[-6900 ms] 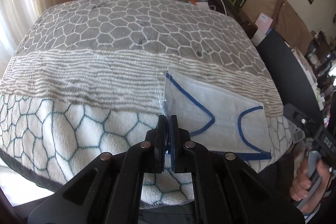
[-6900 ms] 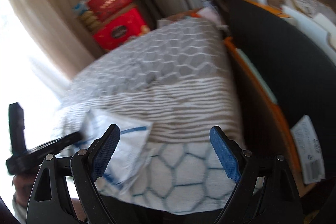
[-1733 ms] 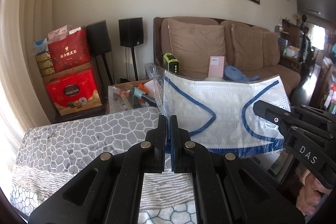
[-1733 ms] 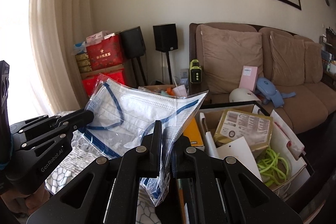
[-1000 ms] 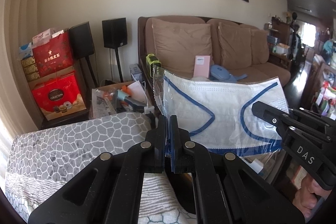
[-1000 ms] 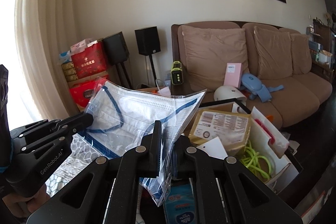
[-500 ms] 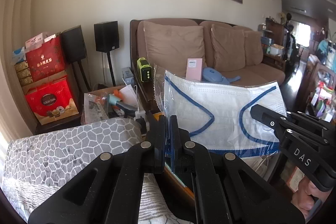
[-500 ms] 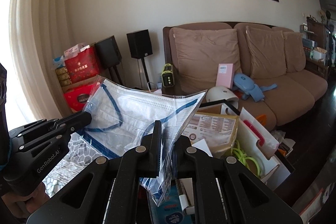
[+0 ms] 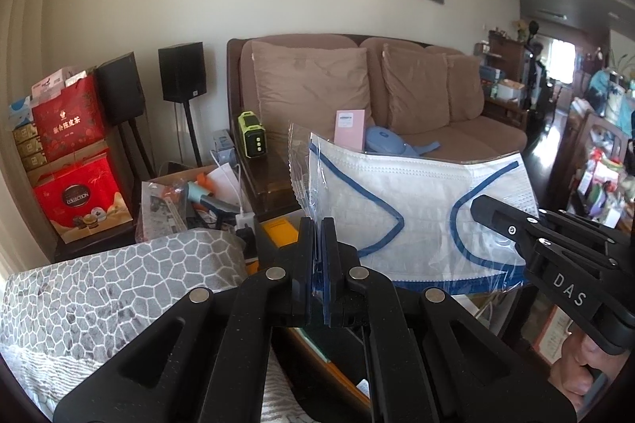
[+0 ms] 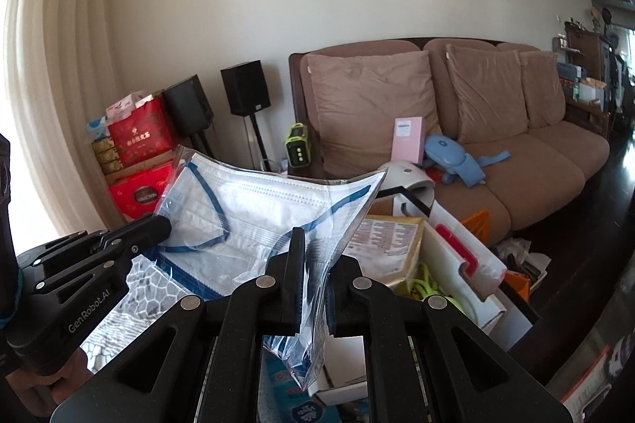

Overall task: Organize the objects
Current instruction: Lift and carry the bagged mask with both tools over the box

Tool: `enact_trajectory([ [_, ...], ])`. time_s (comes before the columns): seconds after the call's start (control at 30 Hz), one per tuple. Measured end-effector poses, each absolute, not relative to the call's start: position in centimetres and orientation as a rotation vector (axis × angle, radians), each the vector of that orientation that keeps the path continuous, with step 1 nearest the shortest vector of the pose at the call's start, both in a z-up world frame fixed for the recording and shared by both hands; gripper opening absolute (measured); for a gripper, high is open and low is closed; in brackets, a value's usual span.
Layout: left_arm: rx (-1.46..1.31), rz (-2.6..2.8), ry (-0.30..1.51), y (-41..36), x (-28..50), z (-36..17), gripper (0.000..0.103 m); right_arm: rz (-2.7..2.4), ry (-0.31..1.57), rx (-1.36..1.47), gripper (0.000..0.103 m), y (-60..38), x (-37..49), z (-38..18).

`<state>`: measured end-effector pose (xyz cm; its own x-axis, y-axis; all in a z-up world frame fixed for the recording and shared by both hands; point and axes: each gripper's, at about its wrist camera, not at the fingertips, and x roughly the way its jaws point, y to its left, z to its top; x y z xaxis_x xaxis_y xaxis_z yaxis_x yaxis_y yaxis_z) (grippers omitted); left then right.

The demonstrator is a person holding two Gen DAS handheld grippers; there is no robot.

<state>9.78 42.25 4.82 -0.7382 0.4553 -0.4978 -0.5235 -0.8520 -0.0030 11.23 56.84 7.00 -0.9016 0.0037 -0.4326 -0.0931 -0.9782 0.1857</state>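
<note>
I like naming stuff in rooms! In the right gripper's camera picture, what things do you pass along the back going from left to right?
Curtain → red gift boxes → black speaker → green box → pink box → blue thing on the brown sofa.

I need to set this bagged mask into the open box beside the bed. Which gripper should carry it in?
Probably the right gripper: the box lies just beyond its fingers. The left gripper grips the mask bag at the end over the blanket.
</note>
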Motion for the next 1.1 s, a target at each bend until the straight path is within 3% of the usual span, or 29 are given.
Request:
enact_trajectory([
  [1.1,-0.74,2.389,0.199,49.4,9.6,1.9,0.003,2.85,0.439,-0.687,0.008,63.7,12.2,5.6],
])
